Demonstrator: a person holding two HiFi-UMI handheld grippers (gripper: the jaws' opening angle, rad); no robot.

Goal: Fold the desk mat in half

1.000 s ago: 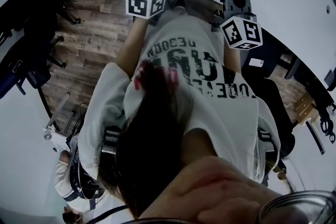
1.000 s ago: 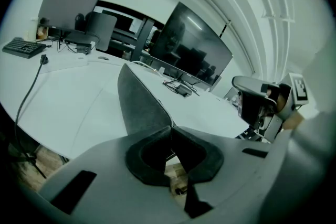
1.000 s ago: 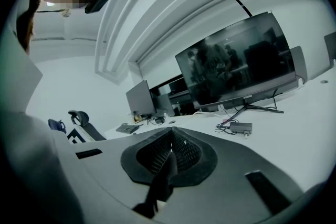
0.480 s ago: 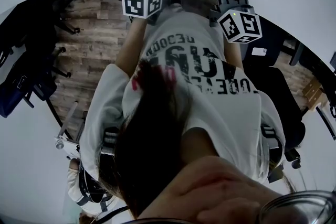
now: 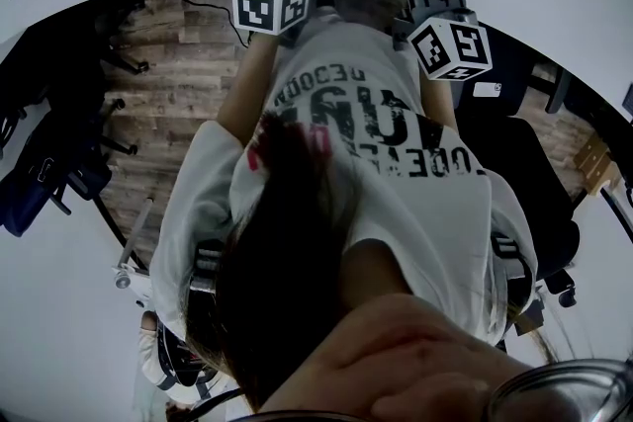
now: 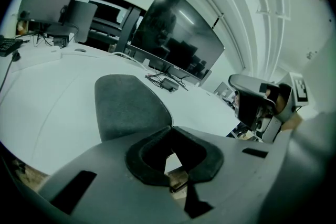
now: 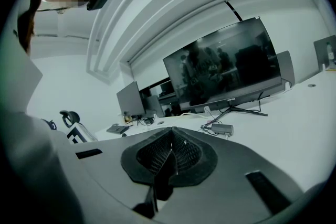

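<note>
— While the desk mat [image 6: 128, 105] lay flat on the desk [image 6: 52, 113], just ahead of the left gripper [image 6: 170, 127], had folding begun?
— No. It and the right gripper [image 7: 171, 131] were clenched, seemingly empty; next they'd need to open and pinch an edge.

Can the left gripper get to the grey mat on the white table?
Probably yes. The grey mat lies flat on the white table just ahead of the left gripper, with nothing between them. Its jaws are shut, though, so they would have to open first to take the edge.
</note>
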